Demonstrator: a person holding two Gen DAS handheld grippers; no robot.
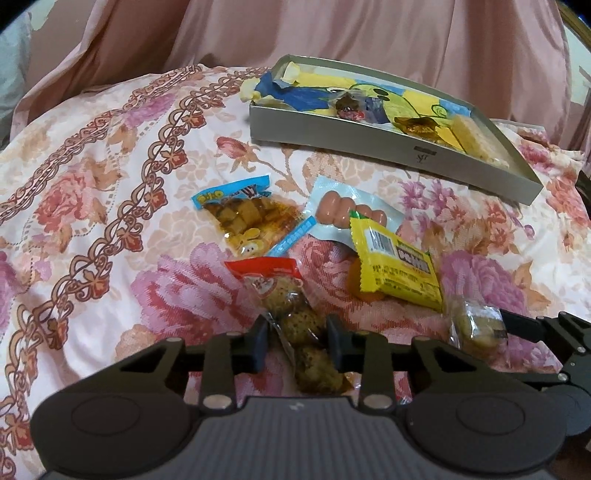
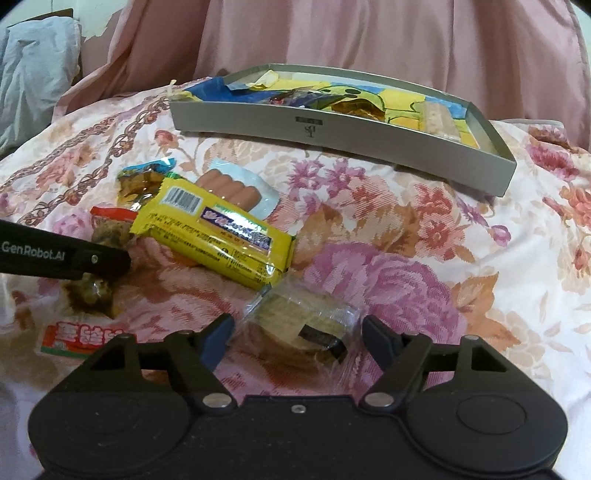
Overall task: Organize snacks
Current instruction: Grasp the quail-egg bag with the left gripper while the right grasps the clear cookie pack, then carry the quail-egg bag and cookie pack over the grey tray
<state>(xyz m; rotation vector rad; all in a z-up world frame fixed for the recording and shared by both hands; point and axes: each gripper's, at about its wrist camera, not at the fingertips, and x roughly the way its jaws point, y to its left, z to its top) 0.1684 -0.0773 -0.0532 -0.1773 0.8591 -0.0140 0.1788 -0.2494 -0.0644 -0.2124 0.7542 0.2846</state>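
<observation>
Grey metal, the shallow tin [image 1: 388, 149] already holds three or four snacks. In front of it five packets still lie on the floral cloth [image 1: 92, 192]. The left gripper [image 1: 296, 345] pinches the red-topped packet [image 1: 291, 321] nearest the camera; the right gripper [image 2: 297, 341] straddles the clear cake packet [image 2: 295, 325], jaws spread. The tin's far contents blur together.

A home bedroom: floral bedspread [image 1: 110, 184], pink curtain [image 1: 369, 33], pillow [image 2: 33, 81].
</observation>
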